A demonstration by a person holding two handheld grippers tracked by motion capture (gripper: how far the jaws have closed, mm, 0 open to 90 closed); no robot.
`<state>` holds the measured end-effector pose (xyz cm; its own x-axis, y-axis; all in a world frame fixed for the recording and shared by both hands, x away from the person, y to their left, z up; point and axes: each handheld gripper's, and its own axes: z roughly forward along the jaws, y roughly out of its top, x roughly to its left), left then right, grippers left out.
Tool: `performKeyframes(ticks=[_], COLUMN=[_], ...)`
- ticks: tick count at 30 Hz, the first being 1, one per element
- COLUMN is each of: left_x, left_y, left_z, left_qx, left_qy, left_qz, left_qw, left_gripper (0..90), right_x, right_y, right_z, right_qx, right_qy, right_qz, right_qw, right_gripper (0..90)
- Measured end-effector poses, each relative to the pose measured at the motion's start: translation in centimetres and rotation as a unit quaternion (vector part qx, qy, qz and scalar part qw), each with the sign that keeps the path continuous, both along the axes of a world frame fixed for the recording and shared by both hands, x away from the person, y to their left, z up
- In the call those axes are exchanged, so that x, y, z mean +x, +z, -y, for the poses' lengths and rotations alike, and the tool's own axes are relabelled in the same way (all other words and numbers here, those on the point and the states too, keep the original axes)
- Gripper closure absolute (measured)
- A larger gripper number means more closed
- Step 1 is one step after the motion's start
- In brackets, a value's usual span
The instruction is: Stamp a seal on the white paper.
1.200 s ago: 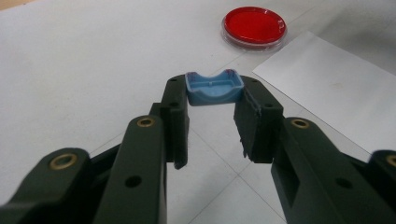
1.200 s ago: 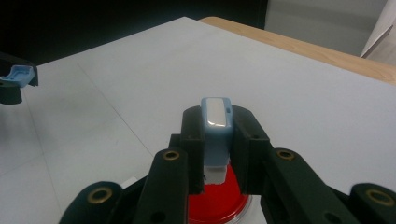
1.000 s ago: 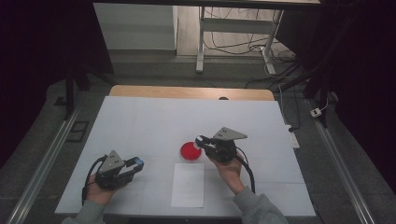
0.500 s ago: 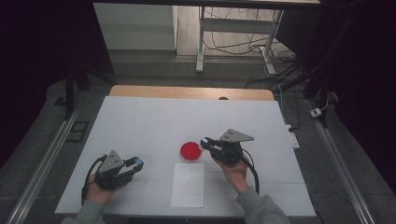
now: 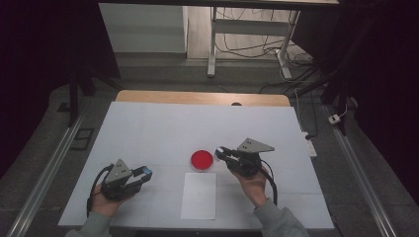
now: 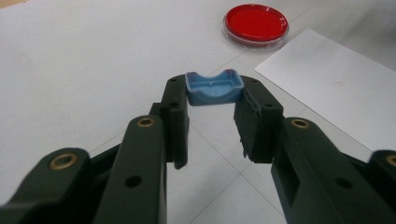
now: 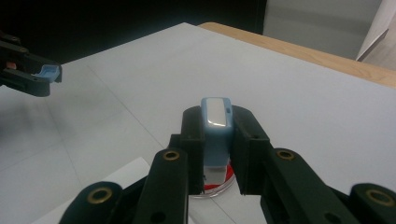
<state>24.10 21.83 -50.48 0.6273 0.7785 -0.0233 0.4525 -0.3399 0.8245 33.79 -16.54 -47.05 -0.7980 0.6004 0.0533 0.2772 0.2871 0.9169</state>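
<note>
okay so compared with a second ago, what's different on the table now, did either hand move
The right gripper drew back toward the person and a little to the person's right, so its tip now sits beside the red dish rather than over it, clamped on a pale blue piece. The left gripper, its blue cap, the dish and the paper sheet stayed put.

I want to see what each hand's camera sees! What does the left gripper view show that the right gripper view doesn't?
The left gripper view alone shows the left gripper's fingers pinching a small open blue cap, and the whole red dish uncovered. The right gripper view alone shows the right gripper shut on a blue-and-white piece, the table's wooden edge, and the left gripper far off. Both share the white table, the dish and the paper sheet.
</note>
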Motion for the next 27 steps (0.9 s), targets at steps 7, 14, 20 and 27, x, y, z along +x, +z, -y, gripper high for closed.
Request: performKeyframes(ticks=[7, 14, 20, 27], left_x=[0.1, 0.1, 0.0, 0.0], left_y=[0.0, 0.0, 0.0, 0.0], left_z=[0.1, 0.0, 0.0, 0.0], left_qx=[0.001, 0.0, -0.001, -0.001], left_qy=[-0.002, -0.002, -0.001, -0.002], left_qz=[0.0, 0.0, 0.0, -0.001], left_qw=[1.0, 1.0, 1.0, 1.0], left_gripper=[65.4, 65.4, 65.4, 65.4], right_x=[-0.1, -0.6, -1.2, -1.7], right_y=[0.0, 0.0, 0.1, 0.1], right_z=[0.0, 0.0, -0.1, -0.2], right_qx=[-0.001, 0.0, -0.002, -0.007], right_qy=[0.005, 0.01, 0.019, 0.028], right_qz=[-0.002, -0.002, -0.002, -0.002], right_qw=[1.0, 0.9999, 0.9998, 0.9996], right_gripper=[75.8, 75.8, 75.8, 75.8])
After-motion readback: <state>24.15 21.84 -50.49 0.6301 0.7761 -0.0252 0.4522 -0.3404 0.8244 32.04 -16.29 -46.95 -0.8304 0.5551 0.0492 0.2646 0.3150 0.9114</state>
